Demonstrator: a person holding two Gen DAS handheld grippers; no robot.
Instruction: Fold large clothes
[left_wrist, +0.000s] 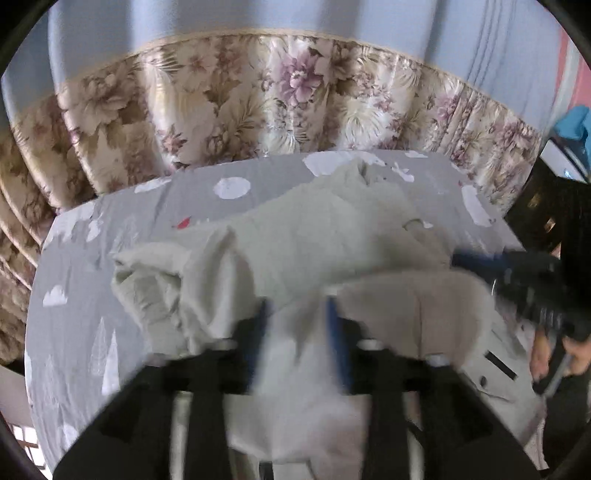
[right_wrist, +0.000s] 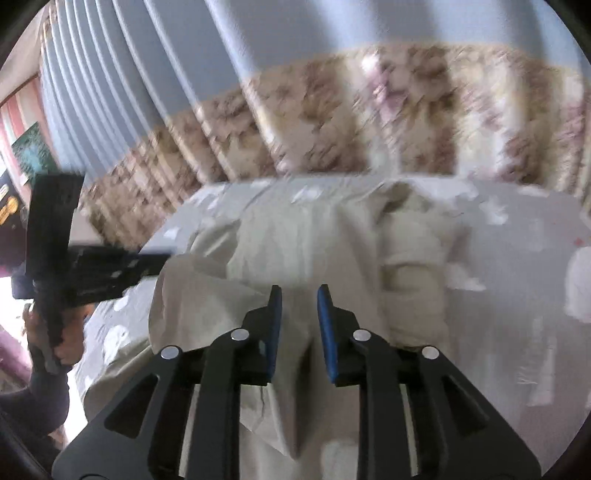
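Observation:
A large cream garment (left_wrist: 332, 229) lies bunched on a bed covered by a grey sheet with white shapes (left_wrist: 74, 266). My left gripper (left_wrist: 297, 306) hovers over the garment's near fold with its blue pads apart. Pale cloth shows in the gap, blurred, and the pads do not press on it. In the right wrist view my right gripper (right_wrist: 299, 291) stands a little open above the same garment (right_wrist: 295, 240), with nothing pinched. Each gripper appears in the other's view: the right gripper (left_wrist: 465, 260) at the right edge, the left gripper (right_wrist: 159, 254) at the left.
A floral curtain (left_wrist: 258, 103) with a pale blue top hangs behind the bed. Dark furniture (left_wrist: 535, 199) stands at the right. A person's hand (right_wrist: 70, 343) holds the left gripper's handle. The grey sheet (right_wrist: 517, 229) lies bare right of the garment.

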